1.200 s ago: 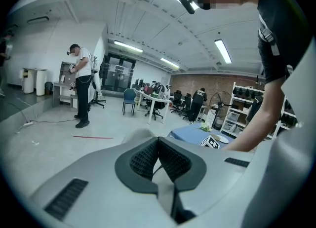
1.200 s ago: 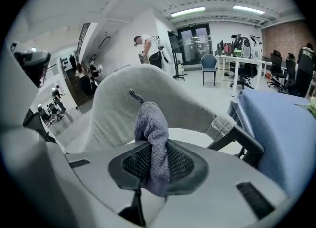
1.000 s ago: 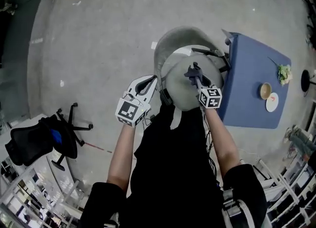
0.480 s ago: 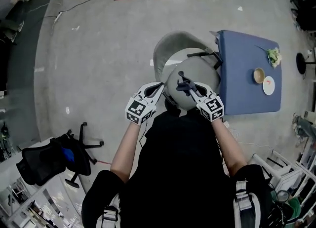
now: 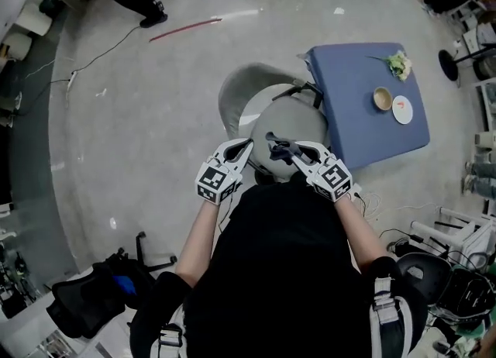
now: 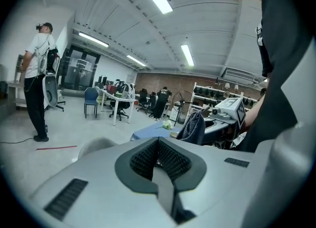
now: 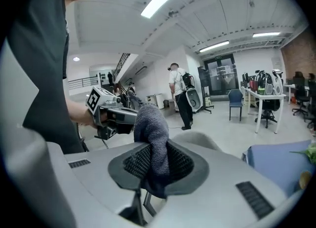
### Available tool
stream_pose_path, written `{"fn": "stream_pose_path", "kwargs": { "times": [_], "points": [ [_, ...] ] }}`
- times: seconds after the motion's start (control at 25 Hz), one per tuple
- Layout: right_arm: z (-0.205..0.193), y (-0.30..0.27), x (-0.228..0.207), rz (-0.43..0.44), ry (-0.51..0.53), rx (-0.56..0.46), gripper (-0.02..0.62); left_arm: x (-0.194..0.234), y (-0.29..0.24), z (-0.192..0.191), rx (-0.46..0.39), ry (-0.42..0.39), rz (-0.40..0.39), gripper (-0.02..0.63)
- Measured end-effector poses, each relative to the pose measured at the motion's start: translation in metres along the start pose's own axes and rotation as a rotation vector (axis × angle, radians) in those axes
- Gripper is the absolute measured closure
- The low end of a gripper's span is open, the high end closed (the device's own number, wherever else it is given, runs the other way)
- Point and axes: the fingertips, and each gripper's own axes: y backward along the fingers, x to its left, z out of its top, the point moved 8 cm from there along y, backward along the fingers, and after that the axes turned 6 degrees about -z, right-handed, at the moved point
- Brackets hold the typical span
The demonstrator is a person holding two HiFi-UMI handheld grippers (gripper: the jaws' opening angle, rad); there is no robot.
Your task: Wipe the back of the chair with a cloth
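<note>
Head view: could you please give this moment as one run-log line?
right claw shut on cloth | left claw shut, empty | cloth over chair seat

— Where's the grey moulded plastic chair (image 5: 302,120)?
— Centre frame; the blue square table (image 5: 364,101) just right of it.
— The dark grey towelling cloth (image 5: 277,147)?
— Over the seat, in the right gripper (image 5: 284,150); left gripper (image 5: 245,144) just left.

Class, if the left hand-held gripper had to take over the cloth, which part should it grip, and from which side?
Probably the free fold of the cloth sticking out past the right hand-held gripper, whose jaws clamp its lower part. The left hand-held gripper sits beside it to the left, shut, so it should open and come in from that side.
</note>
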Motion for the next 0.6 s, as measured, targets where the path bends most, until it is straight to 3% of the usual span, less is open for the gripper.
{"fn": "stream_pose_path", "kwargs": {
  "times": [0.36, 0.6],
  "points": [
    [-0.002, 0.043, -0.017, -0.079, -0.022, 0.006, 0.508, -0.02, -0.023, 0.003, 0.006, 0.013, -0.046, 0.583],
    [-0.014, 0.041, 0.011, -0.073, 0.003, 0.022, 0.508, -0.027, 0.001, -0.012, -0.016, 0.024, -0.028, 0.583]
  ]
}}
